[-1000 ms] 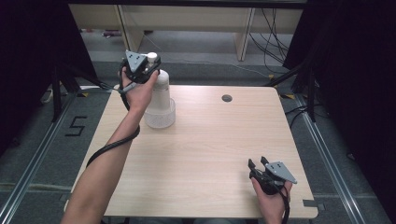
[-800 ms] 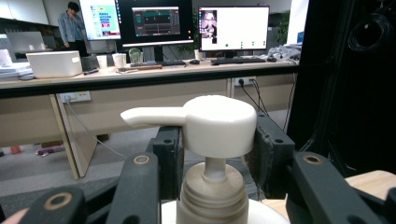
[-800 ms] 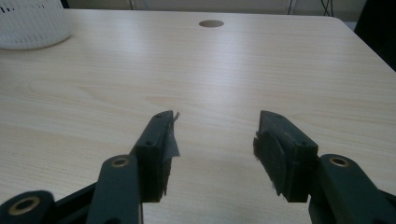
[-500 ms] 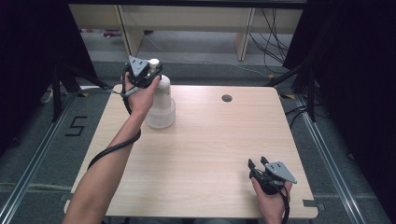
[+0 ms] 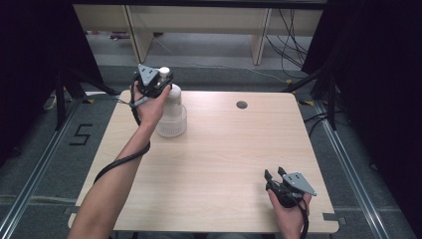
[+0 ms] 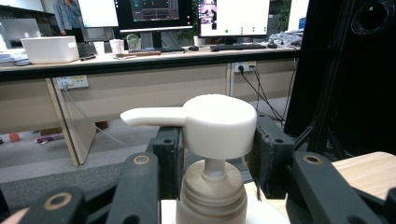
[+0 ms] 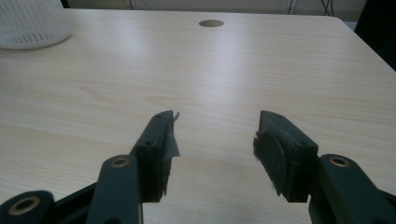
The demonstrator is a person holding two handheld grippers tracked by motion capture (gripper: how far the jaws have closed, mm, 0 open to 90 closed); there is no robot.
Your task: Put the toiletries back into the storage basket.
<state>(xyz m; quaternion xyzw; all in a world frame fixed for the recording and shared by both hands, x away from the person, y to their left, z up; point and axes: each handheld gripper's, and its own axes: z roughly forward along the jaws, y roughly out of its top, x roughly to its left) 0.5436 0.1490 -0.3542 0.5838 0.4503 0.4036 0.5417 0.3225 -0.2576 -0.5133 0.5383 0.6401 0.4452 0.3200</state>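
Note:
A white pump bottle [image 5: 172, 118] stands upright at the table's far left. My left gripper [image 5: 160, 79] is at its top, shut on the round pump head [image 6: 219, 122]. The black fingers [image 6: 167, 151] press against the head from both sides, and the spout points left in the left gripper view. My right gripper [image 5: 274, 175] rests low by the front right edge of the table. It is open with nothing between its jaws [image 7: 217, 135]. The bottle's ribbed base [image 7: 31, 23] is at the far left of the right gripper view.
The light wooden table [image 5: 224, 164] has a round cable hole [image 5: 242, 104] near its far edge. A black cable trails from the left gripper along the forearm. Desks with monitors stand beyond the table in the left gripper view.
My left gripper and the pump head have sunk a little while the bottle's base stays in place. The right gripper has not moved.

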